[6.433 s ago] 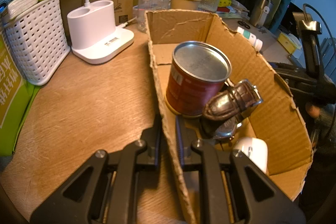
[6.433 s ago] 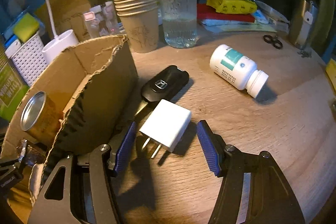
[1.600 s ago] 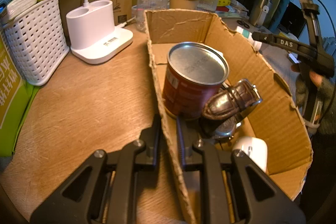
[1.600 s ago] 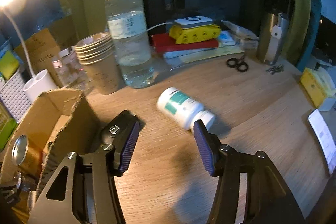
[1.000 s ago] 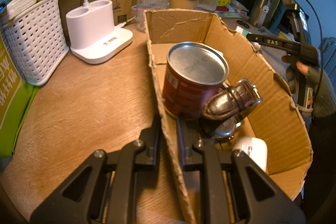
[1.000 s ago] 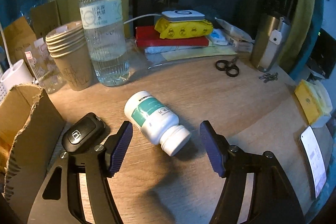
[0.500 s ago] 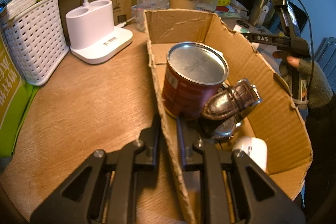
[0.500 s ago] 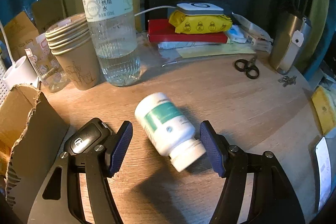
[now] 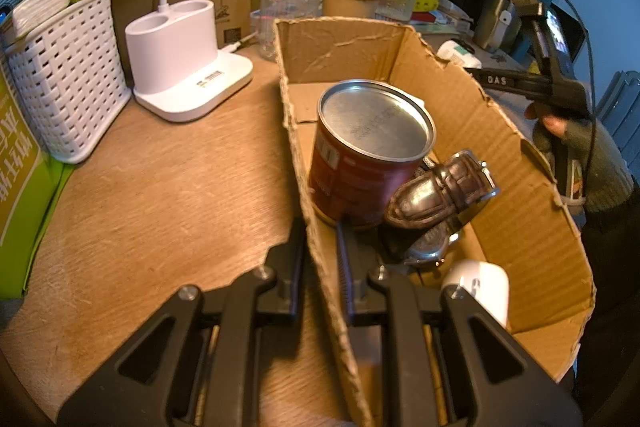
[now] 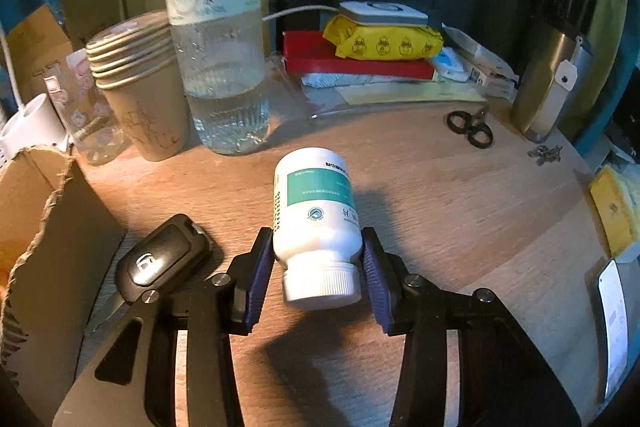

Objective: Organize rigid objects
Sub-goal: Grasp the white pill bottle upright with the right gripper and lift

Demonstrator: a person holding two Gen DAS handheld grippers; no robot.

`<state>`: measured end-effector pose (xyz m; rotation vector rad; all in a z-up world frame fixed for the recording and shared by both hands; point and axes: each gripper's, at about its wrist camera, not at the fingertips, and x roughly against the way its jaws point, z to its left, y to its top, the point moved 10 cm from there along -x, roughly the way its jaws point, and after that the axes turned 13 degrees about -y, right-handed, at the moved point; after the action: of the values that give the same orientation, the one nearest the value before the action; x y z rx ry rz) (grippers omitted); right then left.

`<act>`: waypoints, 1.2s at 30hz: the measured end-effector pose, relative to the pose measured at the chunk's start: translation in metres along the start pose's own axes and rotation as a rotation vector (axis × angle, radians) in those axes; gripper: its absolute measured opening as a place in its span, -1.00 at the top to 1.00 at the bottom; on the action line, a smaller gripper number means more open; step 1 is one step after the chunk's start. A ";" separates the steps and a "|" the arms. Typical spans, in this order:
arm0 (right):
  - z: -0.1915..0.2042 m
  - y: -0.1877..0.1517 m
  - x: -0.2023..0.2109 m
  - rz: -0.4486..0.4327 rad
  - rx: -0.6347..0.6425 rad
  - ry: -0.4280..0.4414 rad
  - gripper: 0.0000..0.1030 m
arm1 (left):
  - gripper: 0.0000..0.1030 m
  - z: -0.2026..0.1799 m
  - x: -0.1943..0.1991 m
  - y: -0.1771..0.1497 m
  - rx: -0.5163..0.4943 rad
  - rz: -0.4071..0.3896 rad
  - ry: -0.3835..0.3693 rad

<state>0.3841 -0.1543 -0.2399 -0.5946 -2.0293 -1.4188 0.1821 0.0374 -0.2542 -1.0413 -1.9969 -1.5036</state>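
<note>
While our left hand-held gripper (image 9: pixel 320 259) pinches the cardboard box (image 9: pixel 532 195) wall, already holding can (image 9: pixel 372 147) and watch (image 9: pixel 440 191), our right hand-held gripper (image 10: pixel 318 267) is closing around the pill bottle (image 10: pixel 316 215) beside the box, car key (image 10: pixel 160 259) still outside.

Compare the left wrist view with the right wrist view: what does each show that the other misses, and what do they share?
Only the left wrist view shows the left gripper shut on the wall of the cardboard box, and the tin can, watch and white basket.

Only the right wrist view shows the right gripper closing on the pill bottle, the car key and the scissors.

Both show the box, water bottle and paper cups.
</note>
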 end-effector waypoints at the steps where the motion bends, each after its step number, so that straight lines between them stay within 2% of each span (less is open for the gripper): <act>1: 0.000 0.001 0.004 -0.008 -0.005 0.005 0.12 | 0.67 0.000 0.000 0.000 0.000 0.000 0.000; 8: 0.007 0.007 0.037 -0.064 -0.034 0.043 0.12 | 0.67 0.000 0.000 0.000 0.000 0.000 0.000; 22: 0.049 0.023 0.108 -0.181 0.019 0.120 0.12 | 0.67 0.000 0.000 0.000 0.000 0.000 0.000; 36: 0.091 0.024 0.137 -0.227 0.095 0.192 0.12 | 0.67 0.000 0.000 0.000 0.000 0.000 0.000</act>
<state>0.2810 -0.0570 -0.1536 -0.1838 -2.0442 -1.4370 0.1822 0.0373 -0.2541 -1.0417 -1.9972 -1.5031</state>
